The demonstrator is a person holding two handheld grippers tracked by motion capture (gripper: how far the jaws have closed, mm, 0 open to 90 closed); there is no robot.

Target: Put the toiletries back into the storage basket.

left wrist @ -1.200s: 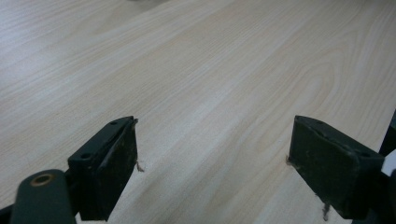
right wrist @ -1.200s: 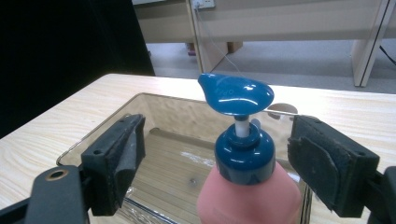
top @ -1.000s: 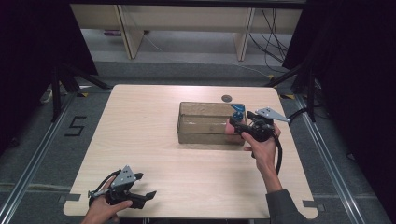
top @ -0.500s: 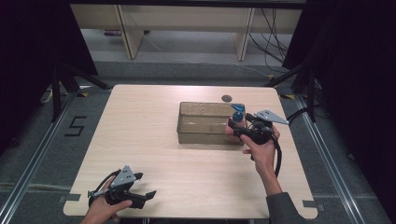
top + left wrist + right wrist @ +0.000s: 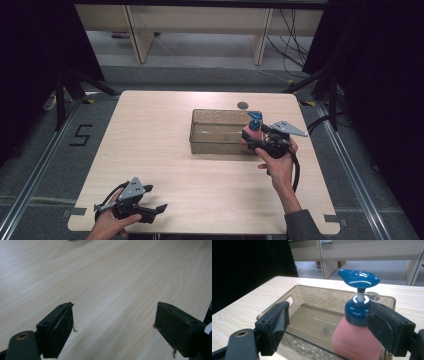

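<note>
Sitting on the far right part of the light wooden table (image 5: 150, 150), a clear brownish plastic bin (image 5: 217, 131) lies lengthwise across the high view, its rim unbroken, a slot handle cut in one short wall as the right gripper view shows. Bin floor bare apart from a pink pump bottle (image 5: 355, 341) with a blue collar and a blue pump head (image 5: 359, 278); bottle upright at the bin's right end, against or just beside the near wall, whether its base rests on the floor cannot be told. Right gripper (image 5: 256, 139) at the bin's right end, held by the person's right hand (image 5: 277, 165), grey three-cornered plate on top, cable trailing down toward the sleeve. Its jaws stand wide: one pad touches or nearly touches the bottle's collar, the other well apart from it over the open bin, so no grip on the bottle. Small dark round mark (image 5: 243, 105) on the table just beyond the bin's far wall. Left gripper (image 5: 159, 208) near the table's near edge at the left, well apart from the bin, held low by the left hand (image 5: 107, 225); jaws wide, bare wood grain between them, nothing held.
</note>
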